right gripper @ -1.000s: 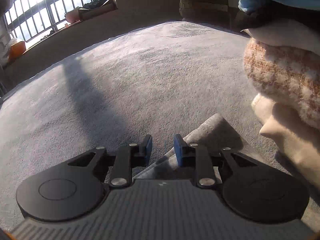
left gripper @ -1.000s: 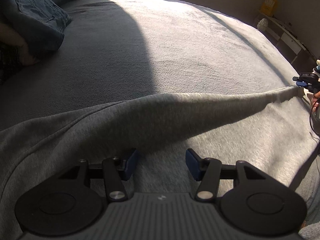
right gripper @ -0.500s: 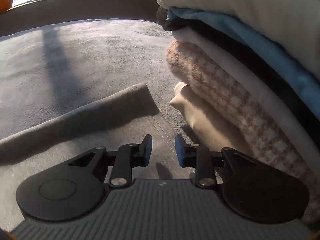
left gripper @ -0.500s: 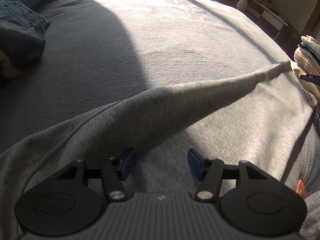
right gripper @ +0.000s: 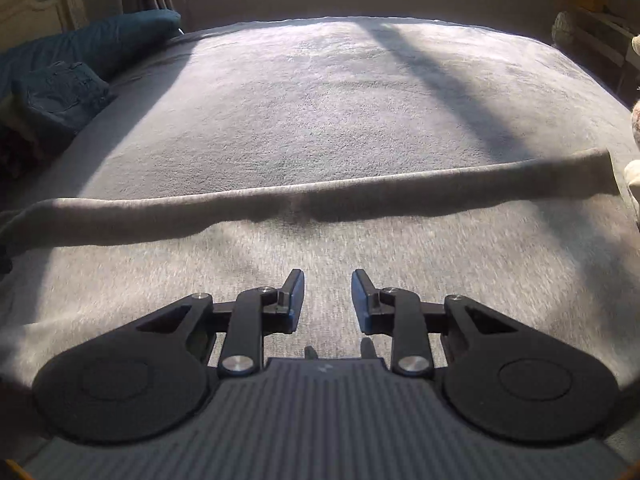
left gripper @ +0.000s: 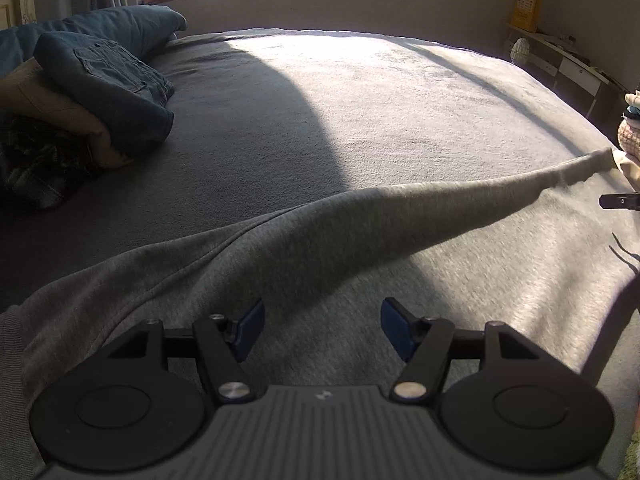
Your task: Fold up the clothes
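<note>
Both the left gripper (left gripper: pixel 322 330) and right gripper (right gripper: pixel 327 302) have pulled back with fingers released, leaving the grey sweatshirt (left gripper: pixel 400 280) flat on the bed (left gripper: pixel 360 100), its sleeve (right gripper: pixel 320 196) folded across, ready for another fold.

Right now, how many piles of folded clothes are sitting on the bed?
2. One pile, with folded jeans on top, sits at the bed's left side. Another stack shows at the right edge, mostly cut off, so more may be hidden.
</note>
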